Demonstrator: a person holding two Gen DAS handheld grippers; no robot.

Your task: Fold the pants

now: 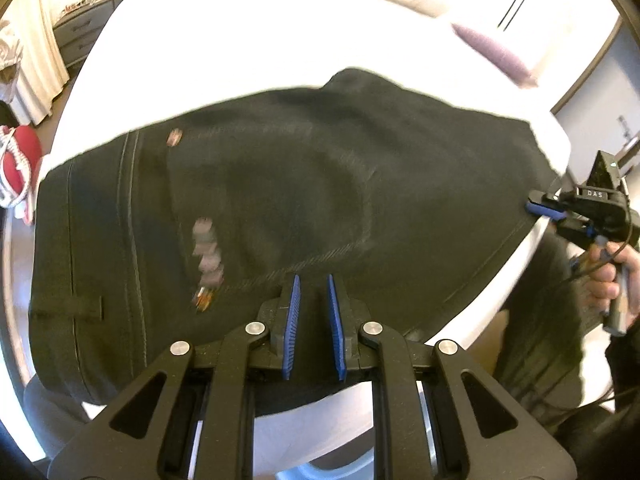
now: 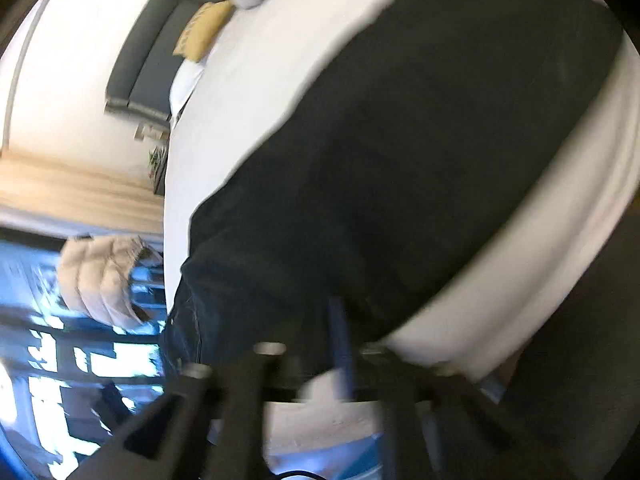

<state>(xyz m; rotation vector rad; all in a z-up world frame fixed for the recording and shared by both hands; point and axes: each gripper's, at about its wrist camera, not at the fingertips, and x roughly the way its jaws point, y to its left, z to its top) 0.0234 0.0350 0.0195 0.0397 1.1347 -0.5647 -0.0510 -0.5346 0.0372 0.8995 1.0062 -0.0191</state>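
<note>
one pair of dark denim pants (image 1: 280, 208) lies across a white-sheeted bed (image 1: 240, 48). left gripper (image 1: 314, 312), jaws nearly closed, empty; right gripper (image 1: 540, 210) at three o'clock, seemingly parted, blurred.

Black pants (image 1: 280, 184) on a white bed sheet (image 1: 240, 40)

The gripper pads (image 1: 294, 320) are blue, the pillow (image 1: 496, 54) is purple, the cushion (image 2: 204, 30) is mustard yellow.
</note>
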